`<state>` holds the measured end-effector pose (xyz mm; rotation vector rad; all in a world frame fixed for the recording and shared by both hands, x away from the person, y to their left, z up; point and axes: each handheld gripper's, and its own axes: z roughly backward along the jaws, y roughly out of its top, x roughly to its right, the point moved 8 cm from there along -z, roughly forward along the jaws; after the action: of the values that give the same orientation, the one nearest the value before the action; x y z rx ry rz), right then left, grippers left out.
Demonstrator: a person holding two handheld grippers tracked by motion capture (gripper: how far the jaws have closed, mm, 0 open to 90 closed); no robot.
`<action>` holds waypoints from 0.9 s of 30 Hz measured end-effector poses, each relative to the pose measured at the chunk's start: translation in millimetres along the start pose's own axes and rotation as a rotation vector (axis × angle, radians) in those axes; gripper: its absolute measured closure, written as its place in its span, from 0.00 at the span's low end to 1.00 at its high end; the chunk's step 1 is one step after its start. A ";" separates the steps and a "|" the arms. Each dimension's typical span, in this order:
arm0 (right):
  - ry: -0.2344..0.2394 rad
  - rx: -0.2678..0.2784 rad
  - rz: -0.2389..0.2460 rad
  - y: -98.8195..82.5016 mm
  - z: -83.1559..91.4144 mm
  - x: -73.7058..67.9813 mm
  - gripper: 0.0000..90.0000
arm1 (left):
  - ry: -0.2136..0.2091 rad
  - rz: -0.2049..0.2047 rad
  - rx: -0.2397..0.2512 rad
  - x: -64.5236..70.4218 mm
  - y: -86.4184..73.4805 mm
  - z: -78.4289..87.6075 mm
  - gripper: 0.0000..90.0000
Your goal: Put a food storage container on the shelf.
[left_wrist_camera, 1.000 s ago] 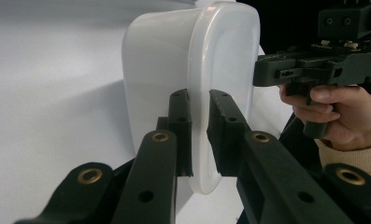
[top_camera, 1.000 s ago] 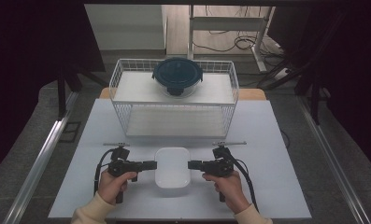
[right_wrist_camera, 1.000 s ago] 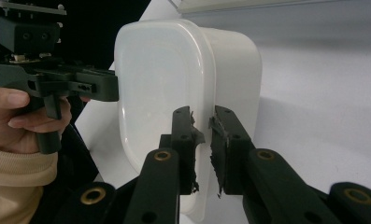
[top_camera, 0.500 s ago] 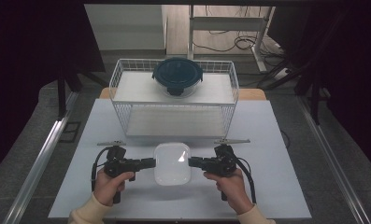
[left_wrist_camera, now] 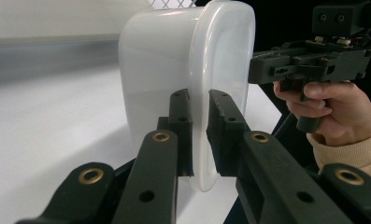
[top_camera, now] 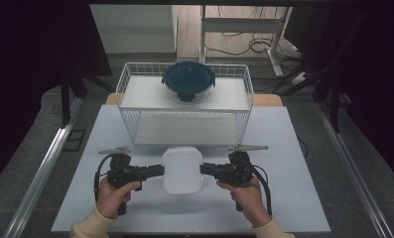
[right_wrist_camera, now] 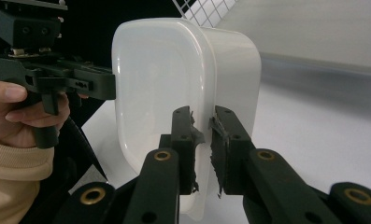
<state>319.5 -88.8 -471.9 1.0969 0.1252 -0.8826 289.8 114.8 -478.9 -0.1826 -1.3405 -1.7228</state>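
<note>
Lifted since the earlier frame off the bench (top_camera: 294,198), white lidded box (top_camera: 182,169) clamped by its rim in left gripper (top_camera: 157,171) and right gripper (top_camera: 206,169) jaws; mid-carry, next needing level travel up-frame toward wire basket (top_camera: 135,129).

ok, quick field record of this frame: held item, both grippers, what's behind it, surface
held item: white lidded container, gripped at its lid rim from both sides
left gripper: shut on the rim, left edge
right gripper: shut on the rim, right edge
behind: white wire basket, round container with dark lid on its top shelf
surface: white table
</note>
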 end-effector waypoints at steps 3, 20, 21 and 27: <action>0.000 0.011 0.013 4.7 2.5 -3.2 0.87 | 0.001 -0.014 0.012 4.0 5.2 3.3 0.90; 0.001 0.075 0.087 48.2 24.9 -23.0 0.87 | -0.014 -0.098 0.064 30.6 48.9 22.0 0.90; -0.001 0.080 0.096 51.7 26.1 -24.6 0.87 | -0.013 -0.103 0.068 32.3 51.9 23.5 0.90; -0.008 0.099 0.123 72.0 34.5 -34.9 0.87 | -0.013 -0.133 0.088 41.0 70.8 31.7 0.90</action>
<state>333.8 -85.5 -386.0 1.1802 0.0069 -0.7889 305.0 118.9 -392.6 -0.0561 -1.4634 -1.7702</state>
